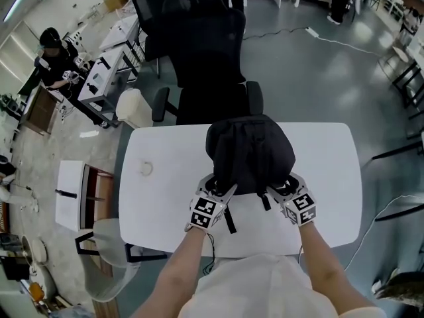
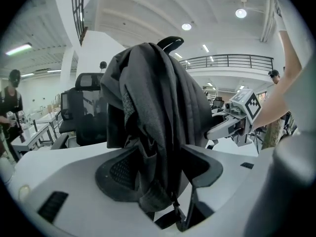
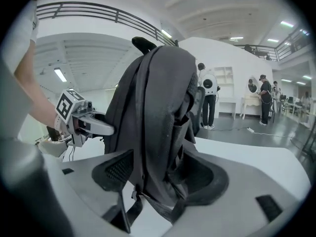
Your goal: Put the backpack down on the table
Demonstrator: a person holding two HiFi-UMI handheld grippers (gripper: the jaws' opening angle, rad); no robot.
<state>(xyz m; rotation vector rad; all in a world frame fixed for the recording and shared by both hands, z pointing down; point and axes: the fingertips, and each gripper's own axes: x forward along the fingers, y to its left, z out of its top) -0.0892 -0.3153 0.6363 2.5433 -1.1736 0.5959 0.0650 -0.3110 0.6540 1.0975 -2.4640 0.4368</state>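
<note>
The black backpack stands upright in the middle of the white table, with its straps hanging down on the side nearest me. My left gripper is at its lower left corner and my right gripper at its lower right. In the left gripper view the jaws stand wide open, and a loose strap and a fold of the backpack hang between them. The right gripper is also open, with the backpack and its straps between the pads but not pinched.
A black office chair stands just behind the table's far edge. A small ring-shaped thing lies on the table's left part. A white stool stands off the far left corner. A person works at desks far left.
</note>
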